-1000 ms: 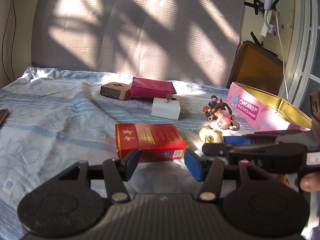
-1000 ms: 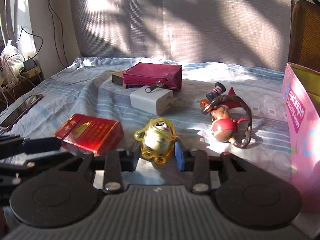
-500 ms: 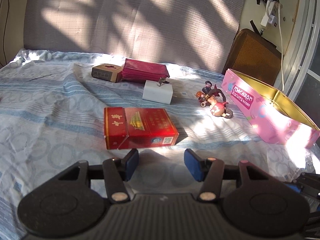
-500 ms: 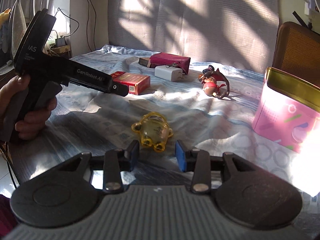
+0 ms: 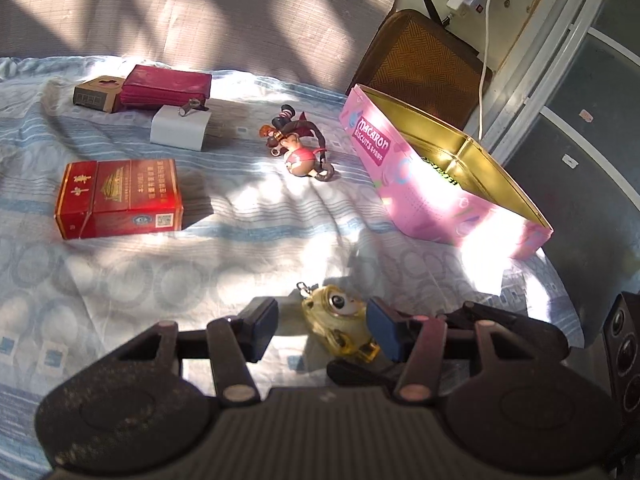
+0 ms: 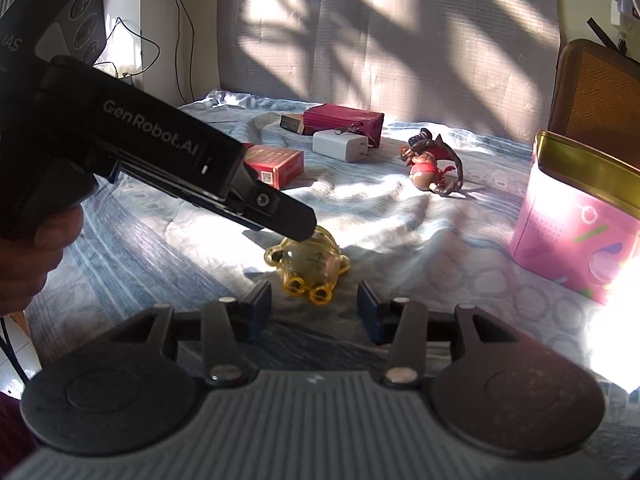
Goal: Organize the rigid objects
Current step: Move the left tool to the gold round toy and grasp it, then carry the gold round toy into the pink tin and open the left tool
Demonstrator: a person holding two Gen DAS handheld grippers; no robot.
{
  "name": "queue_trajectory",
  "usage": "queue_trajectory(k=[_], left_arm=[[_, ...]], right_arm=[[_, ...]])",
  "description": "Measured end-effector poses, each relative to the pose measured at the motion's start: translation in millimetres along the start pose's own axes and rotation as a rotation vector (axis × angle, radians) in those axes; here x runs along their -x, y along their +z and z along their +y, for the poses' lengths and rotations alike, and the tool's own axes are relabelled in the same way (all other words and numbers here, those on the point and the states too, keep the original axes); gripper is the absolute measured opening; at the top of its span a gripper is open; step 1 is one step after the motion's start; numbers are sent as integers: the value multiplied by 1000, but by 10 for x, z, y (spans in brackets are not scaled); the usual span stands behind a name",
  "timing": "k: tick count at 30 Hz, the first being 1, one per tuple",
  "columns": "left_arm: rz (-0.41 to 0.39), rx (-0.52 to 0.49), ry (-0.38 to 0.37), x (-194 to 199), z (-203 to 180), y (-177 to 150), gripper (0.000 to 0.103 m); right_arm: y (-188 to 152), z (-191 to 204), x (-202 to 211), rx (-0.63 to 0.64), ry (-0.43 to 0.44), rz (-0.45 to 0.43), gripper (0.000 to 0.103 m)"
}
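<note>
**Two grippers around one yellow toy, nothing gripped**

Two grippers met at the yellow translucent toy (image 6: 307, 266) lying on the bed (image 5: 120, 288), near its front edge. Left gripper (image 5: 322, 330) had the toy between its jaws, close against the right pad; jaws were parted and I couldn't confirm any pad pressing. In the right wrist view its body (image 6: 140, 148) came in from the left, held by a hand (image 6: 36, 248), tip over the toy's far side, blocking part of it. Right gripper (image 6: 314, 304) sat just short of the toy, jaws opening, toy ahead of the pads, not between them.

Around it: red cigarette pack (image 5: 118, 198) well to the left, white charger (image 5: 180, 133) behind that, maroon pouch (image 5: 166, 88) and small brown box (image 5: 96, 94) at the back, figurine with a dark tail (image 5: 302, 152) mid-bed.

Pink "Macaron" tin (image 5: 420, 184) stood open at right, gold inside; something dark with green print lay in it, unreadable in glare.

Toy: clear yellow shell, big eye, clip at top.
</note>
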State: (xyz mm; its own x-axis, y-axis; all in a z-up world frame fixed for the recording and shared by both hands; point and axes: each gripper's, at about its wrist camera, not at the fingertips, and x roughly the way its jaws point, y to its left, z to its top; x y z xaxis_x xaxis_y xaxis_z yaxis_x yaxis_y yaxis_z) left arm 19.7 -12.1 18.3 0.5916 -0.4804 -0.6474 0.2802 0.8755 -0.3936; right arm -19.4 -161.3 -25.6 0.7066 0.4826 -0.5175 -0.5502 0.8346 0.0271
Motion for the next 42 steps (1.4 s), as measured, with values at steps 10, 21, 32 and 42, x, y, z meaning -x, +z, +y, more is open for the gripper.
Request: queue_trajectory(k=[10,21,32,42], left_arm=[[-22,-75,-28,-104,-379,184,43],[-91,-272,-170,-730,-1406,982,42],[-22,-325,-186,-1643,-1992,1112,53],[-129,-368,-110,-1117,-1757,981,57]], right_arm=[[66,-162,55,-87,-10,-97,38],[306,-1119,541,-159,-288,-312,38],[124,-1972,512,-308,-456,-217,38],[6,-1919,722,-335,-550,-283,45]])
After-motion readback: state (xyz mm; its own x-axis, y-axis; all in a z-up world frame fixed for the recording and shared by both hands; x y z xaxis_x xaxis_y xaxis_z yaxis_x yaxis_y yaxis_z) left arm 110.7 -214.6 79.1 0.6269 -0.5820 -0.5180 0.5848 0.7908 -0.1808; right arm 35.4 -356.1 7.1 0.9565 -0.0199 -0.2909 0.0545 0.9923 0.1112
